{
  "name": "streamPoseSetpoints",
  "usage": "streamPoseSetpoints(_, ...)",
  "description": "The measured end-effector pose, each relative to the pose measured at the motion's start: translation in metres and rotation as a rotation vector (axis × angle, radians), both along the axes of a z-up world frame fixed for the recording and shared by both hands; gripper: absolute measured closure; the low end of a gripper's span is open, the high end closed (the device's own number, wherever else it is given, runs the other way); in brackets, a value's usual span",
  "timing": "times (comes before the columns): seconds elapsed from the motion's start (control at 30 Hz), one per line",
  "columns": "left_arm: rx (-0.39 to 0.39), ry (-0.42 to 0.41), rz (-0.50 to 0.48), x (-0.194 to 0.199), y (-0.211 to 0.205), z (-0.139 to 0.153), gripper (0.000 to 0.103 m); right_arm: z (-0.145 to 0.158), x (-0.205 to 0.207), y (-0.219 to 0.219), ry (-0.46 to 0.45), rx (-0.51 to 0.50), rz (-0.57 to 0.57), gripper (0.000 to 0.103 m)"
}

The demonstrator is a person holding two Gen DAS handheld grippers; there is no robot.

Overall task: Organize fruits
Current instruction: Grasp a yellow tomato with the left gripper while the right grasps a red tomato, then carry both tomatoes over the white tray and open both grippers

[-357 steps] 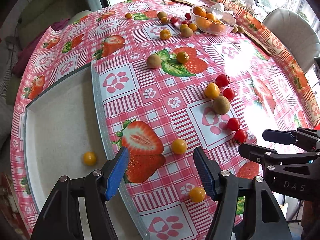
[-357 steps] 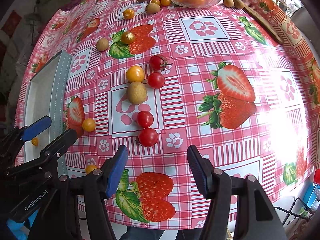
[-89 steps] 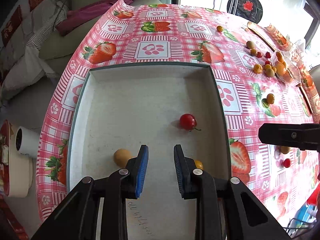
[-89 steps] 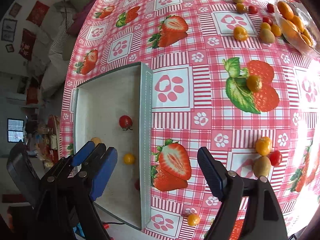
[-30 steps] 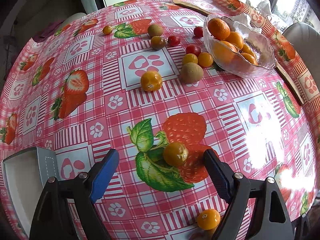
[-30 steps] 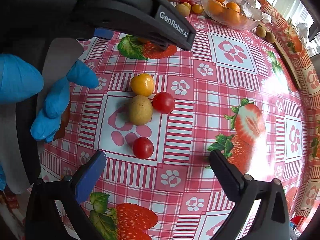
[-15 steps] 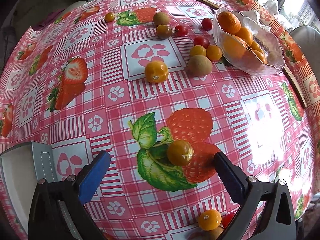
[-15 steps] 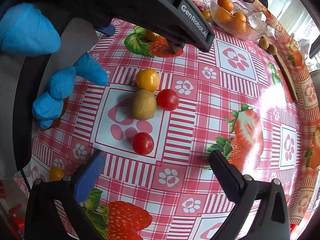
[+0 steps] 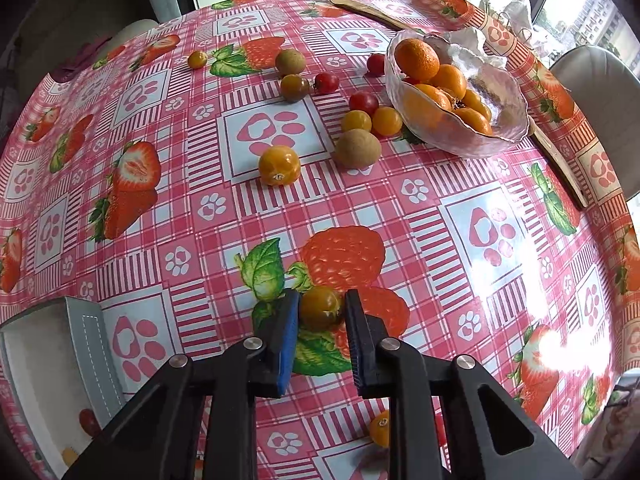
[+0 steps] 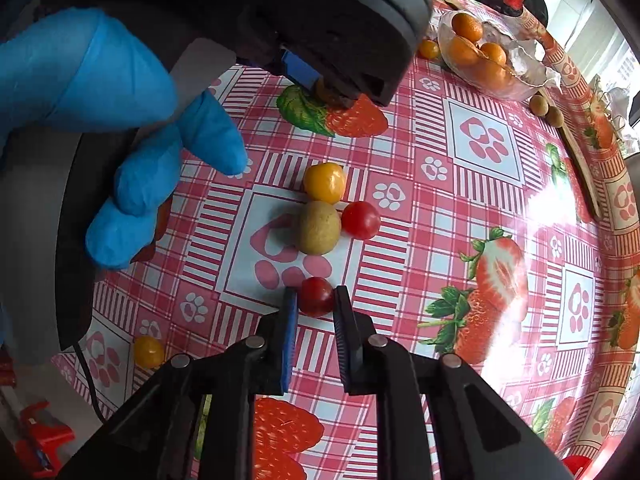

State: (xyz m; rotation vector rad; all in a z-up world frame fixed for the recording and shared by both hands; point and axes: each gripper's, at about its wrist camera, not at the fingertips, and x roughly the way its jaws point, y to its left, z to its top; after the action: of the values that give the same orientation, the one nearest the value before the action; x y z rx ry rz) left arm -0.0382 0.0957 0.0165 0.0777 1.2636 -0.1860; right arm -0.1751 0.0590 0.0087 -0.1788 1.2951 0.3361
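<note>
Gripping a small tomato each, both tongs are clenched: left tongs on an olive-orange tomato low in the frame's middle, right tongs on a red tomato likewise. Both fruits probably handle light, smooth and thin-skinned, so a gentle pinch across the widest part seems safest; harder squeezing may split them. Left view alone shows the tray at lower left and the glass bowl in full. Right view alone shows a blue-gloved hand at upper left, plus a kiwi mid-frame.
</note>
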Motion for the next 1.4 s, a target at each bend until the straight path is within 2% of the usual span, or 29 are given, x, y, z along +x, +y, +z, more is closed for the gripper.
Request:
streamPoseSetpoints(0.13,-0.021,-0.021,0.002,-0.015,0.012,0.009,0.079,0.003,0.009,-0.025,0.061,0.121,-0.078,0.084)
streamPoseSetpoints(0.27,-0.045,-0.041,0.022,-0.032,0.023,0.023,0.079,0.007,0.018,-0.05,0.105,0.189,-0.16,0.084)
streamPoseSetpoints(0.57,-0.072,-0.063,0.124,-0.073,0.073,0.047,0.079,0.011,0.031,-0.069,0.139,0.246,-0.213,0.084)
streamPoseSetpoints(0.8,-0.038,-0.051,0.23,-0.115,0.127,0.049,0.079,0.019,0.031,-0.04,0.146,0.272,-0.174,0.084)
streamPoseSetpoints(1.13,0.001,-0.027,0.377,-0.166,0.202,0.044,0.079,0.031,0.03,0.035,0.155,0.297,-0.047,0.084)
streamPoseSetpoints(1.4,0.0,0.017,0.394,-0.187,0.218,0.022,0.079,0.03,0.036,0.106,0.181,0.335,0.057,0.084)
